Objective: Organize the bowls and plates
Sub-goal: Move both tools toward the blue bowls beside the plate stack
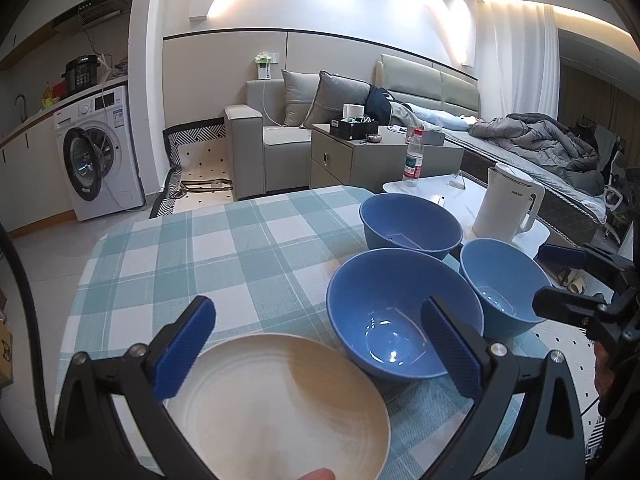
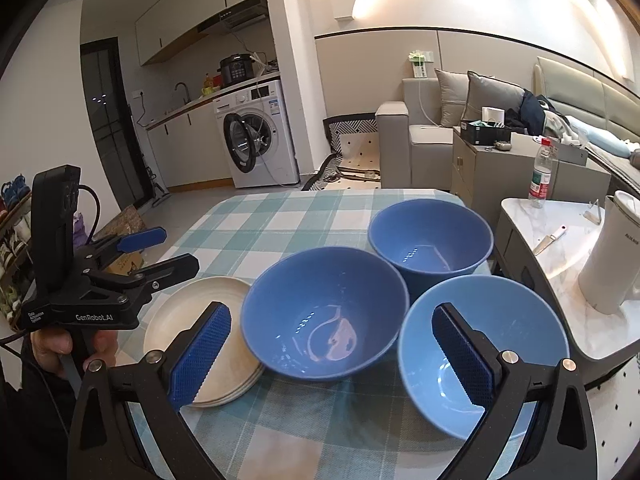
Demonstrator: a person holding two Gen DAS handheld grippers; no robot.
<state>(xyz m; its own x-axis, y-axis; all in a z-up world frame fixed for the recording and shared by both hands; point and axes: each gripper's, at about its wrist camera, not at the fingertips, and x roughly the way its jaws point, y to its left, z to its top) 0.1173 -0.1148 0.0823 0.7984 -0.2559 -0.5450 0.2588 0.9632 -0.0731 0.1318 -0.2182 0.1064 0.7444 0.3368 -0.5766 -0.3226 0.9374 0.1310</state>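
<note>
A checked table filled the middle of both views, sofa and washer behind it in the upper half. White side table sat at right of the right wrist view with a kettle and bottle on it.

Three blue bowls clustered centre-right on the cloth: big bowl in the middle, far bowl behind it, light bowl lower right, rims touching or nearly so, all upright and empty. A stack of cream plates lay just left of the big bowl, lower left of that view; edge against the bowl, cannot tell if touching.

Left gripper hung over the plates and big bowl, fingers spread wide, holding nothing. Right gripper hung over the big and light bowls, fingers equally wide apart, nothing between them. A hand gripped the left tool's handle at far left.
</note>
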